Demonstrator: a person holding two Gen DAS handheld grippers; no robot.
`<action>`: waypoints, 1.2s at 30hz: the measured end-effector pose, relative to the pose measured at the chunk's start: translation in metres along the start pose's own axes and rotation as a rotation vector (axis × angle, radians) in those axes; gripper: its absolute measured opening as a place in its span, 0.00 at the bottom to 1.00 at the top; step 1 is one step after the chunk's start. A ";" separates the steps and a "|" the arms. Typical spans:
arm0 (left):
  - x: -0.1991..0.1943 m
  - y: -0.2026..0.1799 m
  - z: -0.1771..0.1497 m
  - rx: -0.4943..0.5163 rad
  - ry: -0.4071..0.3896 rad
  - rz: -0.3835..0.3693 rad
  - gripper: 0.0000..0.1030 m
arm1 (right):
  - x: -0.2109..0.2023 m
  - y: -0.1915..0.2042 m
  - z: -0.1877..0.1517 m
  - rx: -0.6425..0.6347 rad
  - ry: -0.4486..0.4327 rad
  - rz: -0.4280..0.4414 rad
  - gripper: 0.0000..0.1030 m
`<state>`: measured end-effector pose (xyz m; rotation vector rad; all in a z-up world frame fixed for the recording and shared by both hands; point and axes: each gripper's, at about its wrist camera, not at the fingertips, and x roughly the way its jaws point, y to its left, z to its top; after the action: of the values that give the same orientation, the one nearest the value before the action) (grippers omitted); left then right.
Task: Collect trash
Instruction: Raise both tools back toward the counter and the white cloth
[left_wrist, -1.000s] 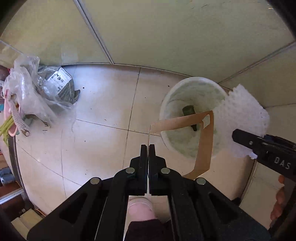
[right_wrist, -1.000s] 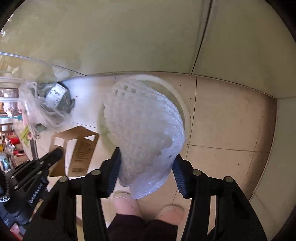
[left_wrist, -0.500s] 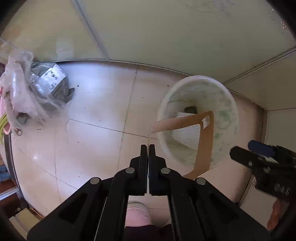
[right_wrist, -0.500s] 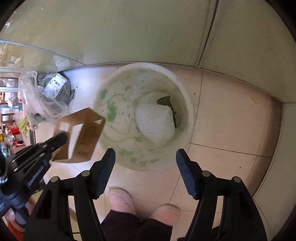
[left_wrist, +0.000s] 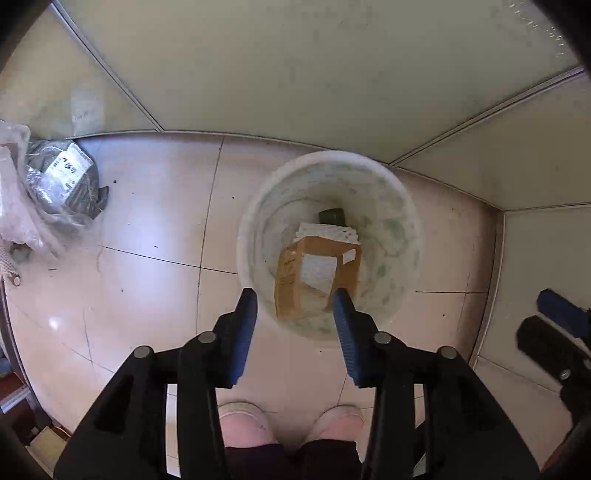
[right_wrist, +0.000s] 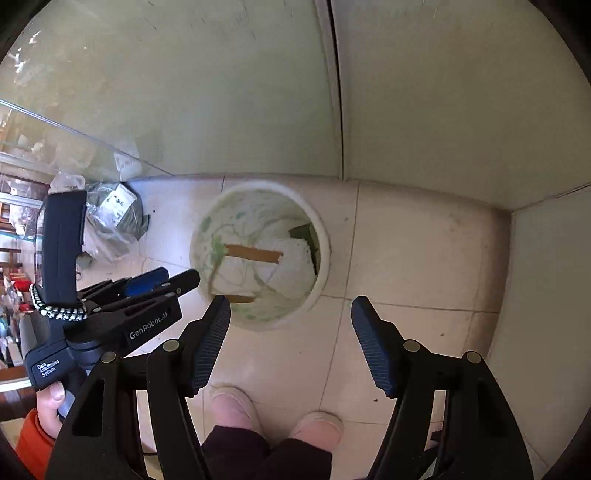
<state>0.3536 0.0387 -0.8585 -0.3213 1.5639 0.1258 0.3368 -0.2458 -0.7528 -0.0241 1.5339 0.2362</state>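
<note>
A white bucket (left_wrist: 404, 206) stands on the tiled floor by the wall; it also shows in the right wrist view (right_wrist: 325, 254). Inside lie a brown cardboard sleeve (left_wrist: 286, 280), white foam netting (left_wrist: 325, 230) and a dark object (left_wrist: 331, 215). In the right wrist view the cardboard (right_wrist: 255, 253) lies over the white foam (right_wrist: 295, 266). My left gripper (left_wrist: 293, 306) is open and empty above the bucket's near rim. My right gripper (right_wrist: 290, 314) is open and empty, just short of the bucket. The left gripper also shows in the right wrist view (right_wrist: 173, 280).
A clear plastic bag with a grey labelled packet (left_wrist: 62, 181) lies on the floor at the left, also in the right wrist view (right_wrist: 114, 210). Pale walls meet in a corner behind the bucket. The person's pink shoes (left_wrist: 243, 424) stand below the grippers.
The right gripper opened and dropped the white foam netting into the bucket. Then the left gripper opened and the cardboard sleeve fell into the bucket on top of the foam.
</note>
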 end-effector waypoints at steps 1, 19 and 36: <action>-0.007 0.000 -0.001 0.004 0.001 0.006 0.40 | -0.007 0.002 0.000 0.004 -0.009 0.002 0.63; -0.366 -0.013 -0.032 0.113 -0.280 0.070 0.40 | -0.287 0.094 0.012 -0.002 -0.211 0.060 0.63; -0.669 -0.009 -0.061 0.140 -0.651 -0.003 0.61 | -0.531 0.161 -0.013 0.001 -0.565 0.008 0.65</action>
<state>0.2909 0.0953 -0.1921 -0.1481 0.9207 0.1045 0.2866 -0.1637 -0.2066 0.0466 0.9722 0.2248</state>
